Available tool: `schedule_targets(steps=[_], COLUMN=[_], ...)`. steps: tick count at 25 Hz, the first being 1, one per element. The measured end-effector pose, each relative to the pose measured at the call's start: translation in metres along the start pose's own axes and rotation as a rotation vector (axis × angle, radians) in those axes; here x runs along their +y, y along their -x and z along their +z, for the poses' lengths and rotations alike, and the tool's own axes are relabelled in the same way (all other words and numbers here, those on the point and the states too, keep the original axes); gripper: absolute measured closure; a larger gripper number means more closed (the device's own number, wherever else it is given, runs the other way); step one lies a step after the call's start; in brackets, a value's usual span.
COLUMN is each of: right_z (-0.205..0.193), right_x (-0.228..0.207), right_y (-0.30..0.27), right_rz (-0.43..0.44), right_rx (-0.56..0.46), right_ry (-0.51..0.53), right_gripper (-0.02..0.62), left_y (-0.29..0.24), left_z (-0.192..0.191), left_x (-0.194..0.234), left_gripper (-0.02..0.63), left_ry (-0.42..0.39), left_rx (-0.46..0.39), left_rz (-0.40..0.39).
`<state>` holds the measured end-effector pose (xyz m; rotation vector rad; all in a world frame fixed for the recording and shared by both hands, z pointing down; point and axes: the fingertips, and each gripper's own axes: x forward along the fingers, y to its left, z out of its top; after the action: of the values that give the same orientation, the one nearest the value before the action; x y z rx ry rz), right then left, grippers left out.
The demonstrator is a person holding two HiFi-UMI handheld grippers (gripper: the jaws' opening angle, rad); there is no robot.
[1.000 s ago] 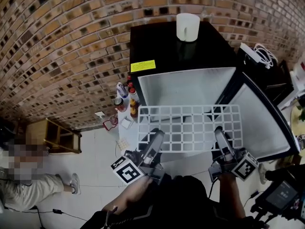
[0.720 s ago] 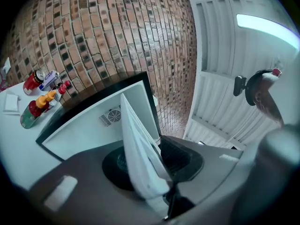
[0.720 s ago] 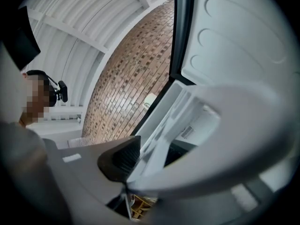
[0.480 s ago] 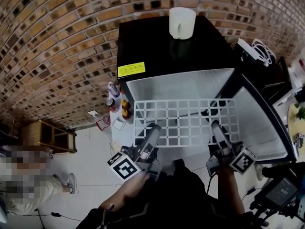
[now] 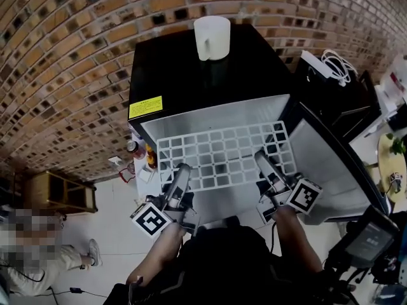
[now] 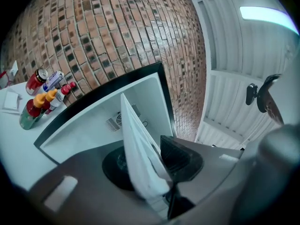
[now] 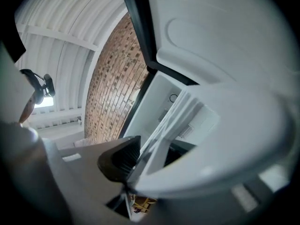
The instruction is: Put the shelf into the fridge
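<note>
The white grid shelf is held flat in front of the open black fridge, outside it or just at its mouth; how far its far edge reaches into the white cavity cannot be told. In the head view the shelf lies at the centre, and the fridge top is seen at 12 o'clock from it.

The shelf's near edge is gripped at two places. The left hand-held gripper is clenched on that edge at 7 o'clock of the shelf, and the right hand-held gripper is clenched on it at 4 o'clock. In the left gripper view the shelf is seen edge-on, pinched between the pads of the left hand-held gripper and pointed at the fridge's back wall. In the right gripper view the shelf is likewise pressed between the pads of the right hand-held gripper.

The fridge door stands swung open at 3 o'clock of the shelf. A white mug is set on the fridge top, and a yellow label is stuck at its front left corner. Several bottles are grouped at 9 o'clock of the shelf, just beside the fridge. A brick wall runs behind.
</note>
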<state>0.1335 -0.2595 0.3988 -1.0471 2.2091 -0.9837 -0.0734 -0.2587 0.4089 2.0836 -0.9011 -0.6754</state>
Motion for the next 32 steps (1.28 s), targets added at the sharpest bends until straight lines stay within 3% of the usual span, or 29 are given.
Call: schedule_targets(steps=[14,19,25,32], right_z=[0.001,-0.001,-0.001,0.003], right_x=[-0.019,-0.036,-0.034,-0.043], right_y=[-0.024,-0.020,-0.022,-0.027], right_rz=[0.034,-0.019,-0.008,-0.052], right_rx=[0.037,0.053,0.050,0.053], right_ry=[-0.057,-0.075,-0.089,-0.101], right_gripper=[0.465,0.466,0.471,0.476], left_y=[-0.010,-0.015,-0.015,-0.020], left_z=[0.005,0.000,0.003,0.001], left_x=[0.015,0.020,0.020,0.026], left_gripper=[0.502,0.502,0.502,0.502], left_ry=[-0.006,0.020,-0.007,0.012], left_rx=[-0.005,-0.009,-0.008,-0.010], left_rz=[0.057,0.062,0.070,0.092])
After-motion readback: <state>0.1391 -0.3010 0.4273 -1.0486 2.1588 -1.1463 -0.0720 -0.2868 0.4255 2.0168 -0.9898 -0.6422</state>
